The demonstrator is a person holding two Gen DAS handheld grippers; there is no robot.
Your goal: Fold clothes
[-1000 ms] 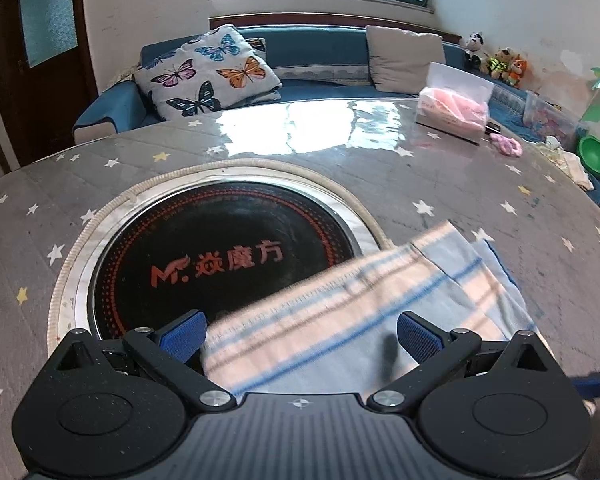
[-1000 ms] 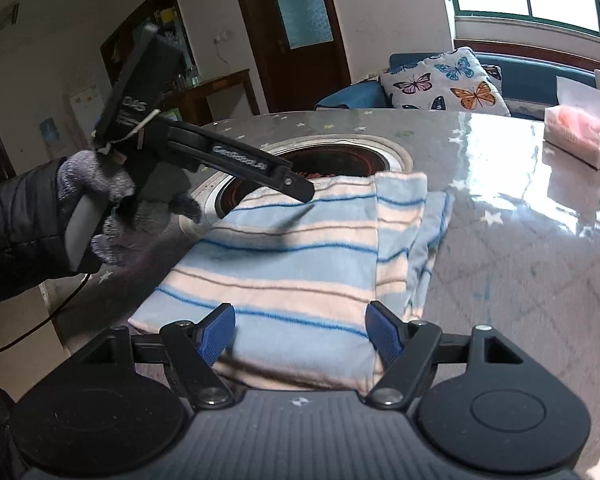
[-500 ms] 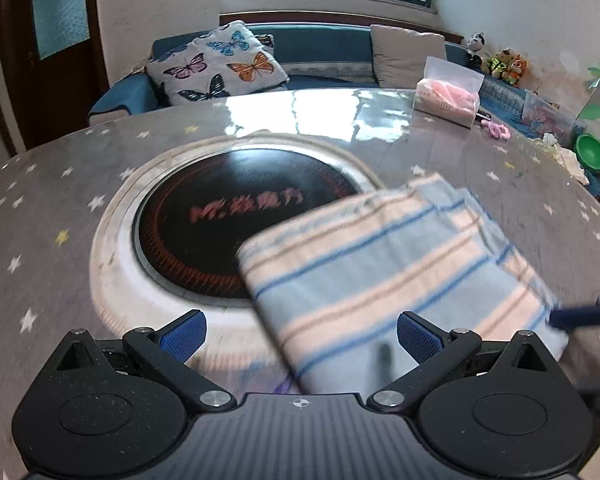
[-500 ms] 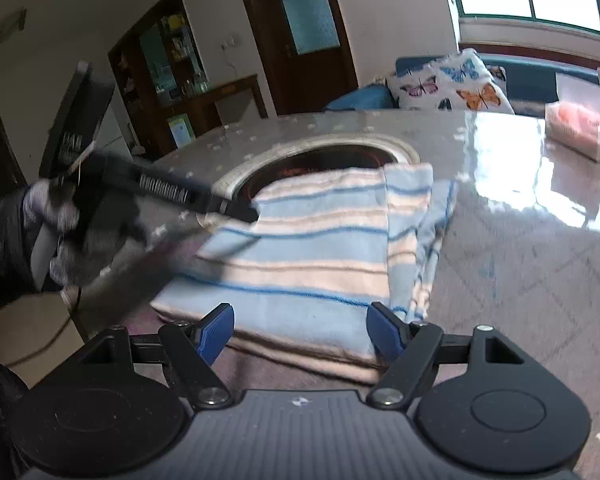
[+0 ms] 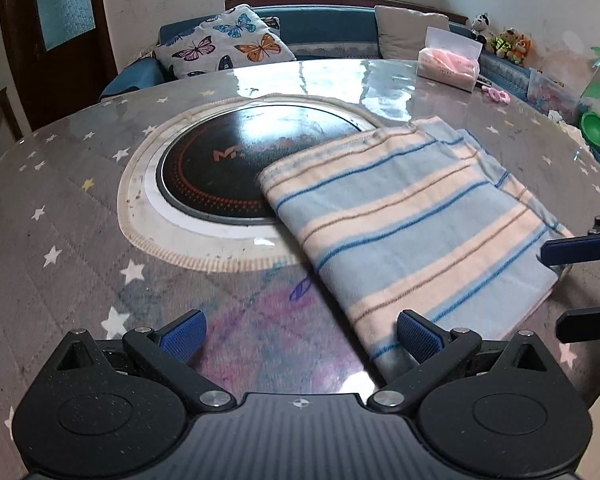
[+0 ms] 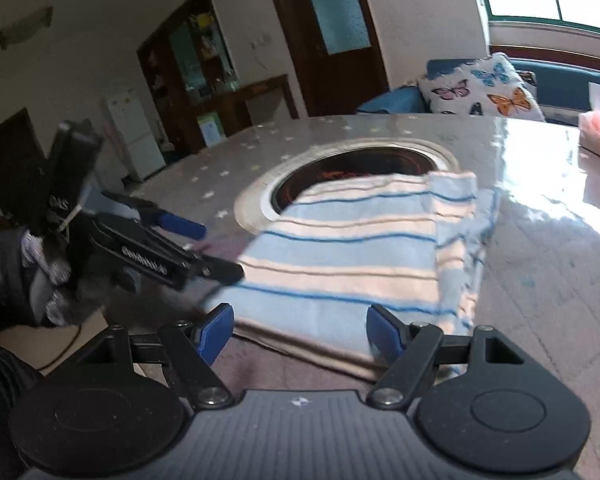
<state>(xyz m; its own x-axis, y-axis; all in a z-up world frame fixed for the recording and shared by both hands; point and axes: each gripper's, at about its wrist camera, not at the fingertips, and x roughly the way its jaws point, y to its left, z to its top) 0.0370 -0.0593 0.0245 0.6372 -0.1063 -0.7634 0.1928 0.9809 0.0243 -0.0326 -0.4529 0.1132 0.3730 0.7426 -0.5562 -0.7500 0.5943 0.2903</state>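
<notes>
Your folded striped cloth (image 5: 412, 224) lies flat on the star-patterned table (image 5: 60, 216), one corner overlapping the black round cooktop (image 5: 216, 168). Your left gripper (image 5: 300, 336) hangs spread wide over bare table just beside the cloth's near edge, holding nothing. Your right gripper (image 6: 296, 326) is likewise spread, its blurred fingertips seemingly just above the cloth's near edge.
</notes>
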